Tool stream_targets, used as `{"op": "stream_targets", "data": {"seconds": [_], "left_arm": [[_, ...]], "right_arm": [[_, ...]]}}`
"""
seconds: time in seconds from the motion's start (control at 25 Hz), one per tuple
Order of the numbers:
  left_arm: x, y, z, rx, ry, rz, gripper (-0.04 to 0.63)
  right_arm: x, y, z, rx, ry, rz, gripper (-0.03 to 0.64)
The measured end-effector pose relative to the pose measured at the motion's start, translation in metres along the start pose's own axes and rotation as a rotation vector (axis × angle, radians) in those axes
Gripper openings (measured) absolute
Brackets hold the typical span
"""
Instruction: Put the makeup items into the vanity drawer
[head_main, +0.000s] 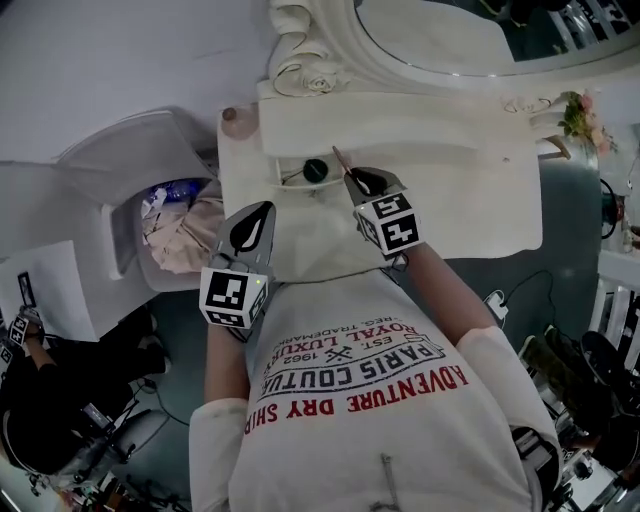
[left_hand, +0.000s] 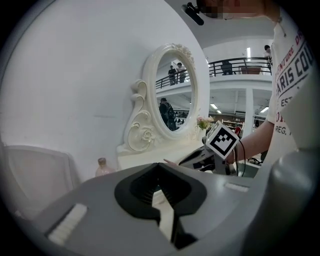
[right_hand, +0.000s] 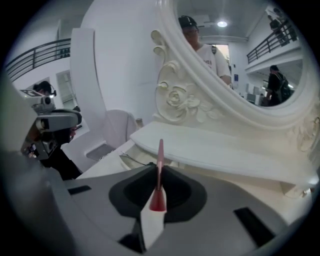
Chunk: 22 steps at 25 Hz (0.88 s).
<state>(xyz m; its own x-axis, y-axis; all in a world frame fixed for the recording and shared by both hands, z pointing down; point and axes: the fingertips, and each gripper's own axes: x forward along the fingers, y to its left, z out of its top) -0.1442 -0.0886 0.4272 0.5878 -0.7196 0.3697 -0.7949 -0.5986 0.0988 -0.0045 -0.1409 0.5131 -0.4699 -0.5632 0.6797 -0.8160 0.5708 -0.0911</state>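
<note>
My right gripper (head_main: 352, 175) is shut on a thin red-pink makeup pencil (head_main: 339, 159), whose tip sticks out past the jaws (right_hand: 160, 155). It hovers over the white vanity (head_main: 470, 215), just right of the open drawer (head_main: 292, 176), where a round black item (head_main: 315, 170) lies. My left gripper (head_main: 262, 208) hangs over the vanity's front left part, shut with nothing in it. In the left gripper view the right gripper's marker cube (left_hand: 221, 141) shows ahead. A small pink bottle (head_main: 230, 116) stands at the vanity's back left corner.
An ornate oval mirror (head_main: 450, 35) rises behind the raised shelf (head_main: 400, 125). Flowers (head_main: 582, 112) stand at the right end. Left of the vanity are a white chair (head_main: 130, 160) and a bin with cloth (head_main: 185, 235). Another person (head_main: 30, 380) sits at lower left.
</note>
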Motion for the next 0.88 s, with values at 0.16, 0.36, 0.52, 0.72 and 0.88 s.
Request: {"op": "stream_targets", "data": {"seconds": [0.16,0.36,0.52,0.72,0.88], "left_arm": [[-0.013,0.017,-0.001,-0.02,-0.015,0.045,0.009],[-0.025,0.032,-0.011,-0.052,-0.008,0.097,0.01],[-0.033,0.04,-0.022,-0.082,0.009,0.148,0.009],[-0.041,0.043,-0.027,-0.114,0.009,0.195,0.009],[-0.041,0.042,-0.03,-0.125,0.01,0.209,0.01]], "right_arm": [[0.024,0.032,0.016,-0.139,0.019,0.081,0.05],[0.05,0.058,0.017,-0.26,0.061,0.172,0.051],[0.063,0.07,0.013,-0.316,0.099,0.23,0.05],[0.072,0.07,0.013,-0.315,0.135,0.238,0.052],[0.071,0.065,0.014,-0.301,0.135,0.239,0.135]]}}
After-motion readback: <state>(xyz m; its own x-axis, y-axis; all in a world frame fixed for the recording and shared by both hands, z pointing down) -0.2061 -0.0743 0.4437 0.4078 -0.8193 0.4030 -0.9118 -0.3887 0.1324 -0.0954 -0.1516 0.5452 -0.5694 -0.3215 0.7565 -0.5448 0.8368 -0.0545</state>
